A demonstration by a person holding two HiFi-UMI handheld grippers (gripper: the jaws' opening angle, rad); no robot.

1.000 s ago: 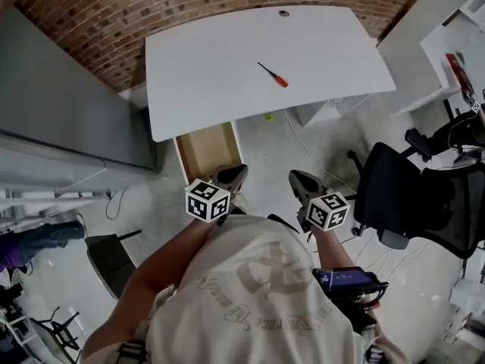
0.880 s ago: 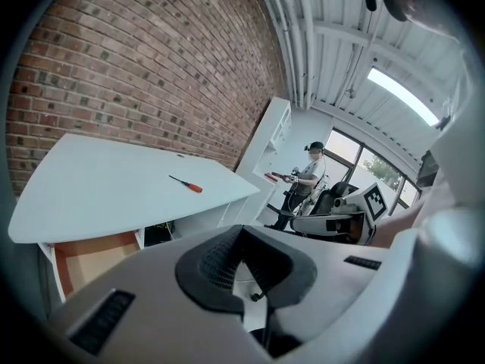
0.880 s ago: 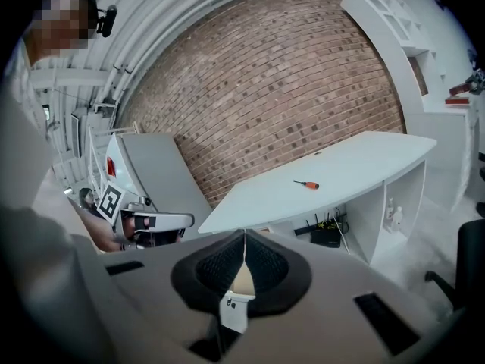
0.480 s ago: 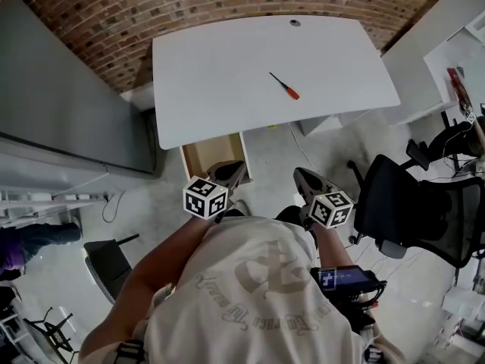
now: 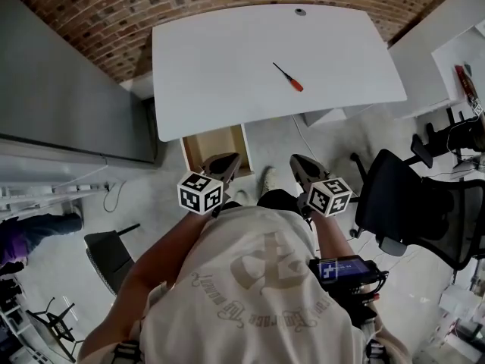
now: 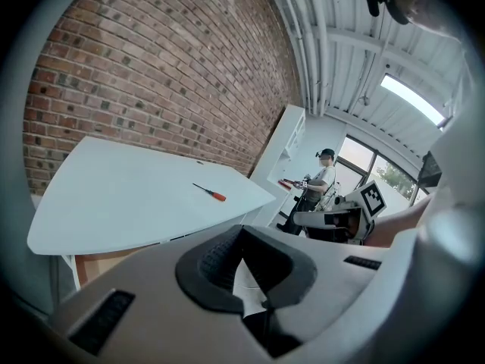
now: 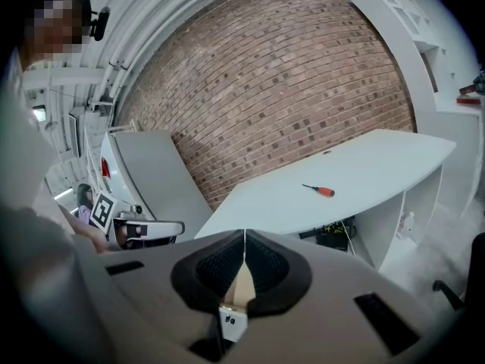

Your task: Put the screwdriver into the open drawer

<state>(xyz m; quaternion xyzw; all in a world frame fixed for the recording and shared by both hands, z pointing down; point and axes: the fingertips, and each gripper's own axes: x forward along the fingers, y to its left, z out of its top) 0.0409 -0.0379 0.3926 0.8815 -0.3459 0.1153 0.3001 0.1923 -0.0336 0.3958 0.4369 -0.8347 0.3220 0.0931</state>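
Both my grippers hang low in front of the body, short of the desk (image 5: 220, 59), nothing started yet. Left gripper (image 5: 220, 164): jaws pressed together, nothing between them. Right gripper (image 5: 301, 168): same, pads meeting on a seam, empty.

Screwdriver (image 5: 289, 76) lies flat on the white desk, alone, right of the middle, well apart from both grippers. From where I drive, it sits ahead of the right gripper and slightly to its left, so I judge the right one is nearer and better lined up. The left would have to cross over.

Long axis runs diagonally: orange handle toward the near right, dark shaft pointing far left. I'd want the right jaws turned across that line and closing on the handle.

Open drawer (image 5: 214, 144) shows its wooden inside under the near left edge of the desk, just ahead of the left gripper. So the carry goes from the desk's right part back toward me and leftward, then down below the desk edge
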